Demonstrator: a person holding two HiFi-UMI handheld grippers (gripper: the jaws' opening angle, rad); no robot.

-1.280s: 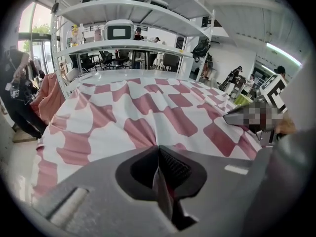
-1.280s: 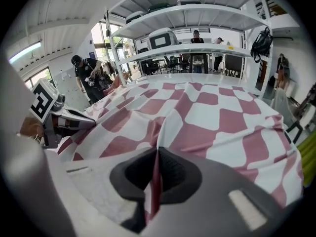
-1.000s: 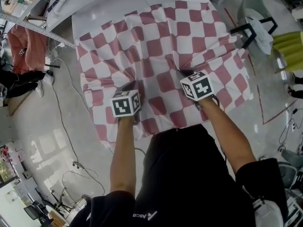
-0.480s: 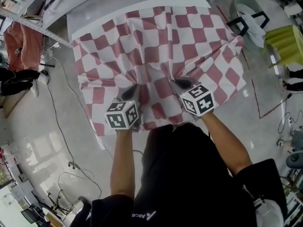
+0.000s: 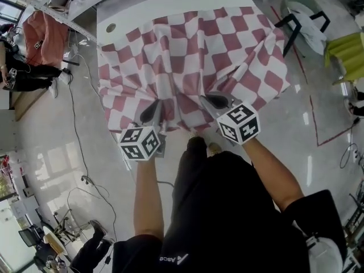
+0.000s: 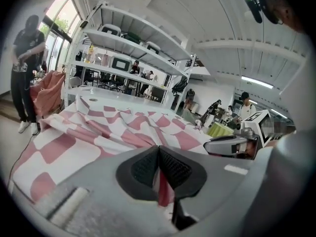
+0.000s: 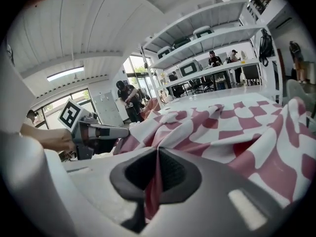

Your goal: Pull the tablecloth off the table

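A pink-and-white checked tablecloth [image 5: 193, 61] lies stretched and creased over a white table [image 5: 170, 7], its near edge pulled off toward me. My left gripper [image 5: 152, 111] is shut on a fold of the cloth near the front left; the pinched cloth [image 6: 161, 181] shows between its black pads. My right gripper [image 5: 213, 100] is shut on another fold at the front right, with cloth [image 7: 153, 191] squeezed between its pads. In the right gripper view the left gripper [image 7: 106, 131] shows at the left. The cloth [image 6: 113, 127] fans away from both grips toward the far end of the table.
Bare white table top [image 5: 119, 21] shows at the far left, with a small round hole [image 5: 111, 27]. A black chair [image 5: 301, 24] and a yellow-green seat [image 5: 347, 47] stand at the right. Cables [image 5: 79, 124] trail on the floor. People [image 6: 27, 68] stand by shelving [image 6: 133, 48].
Both grippers have drawn back toward me with the cloth. The cloth has slid along the table, baring more white top at the far end, and its near edge hangs off the table.
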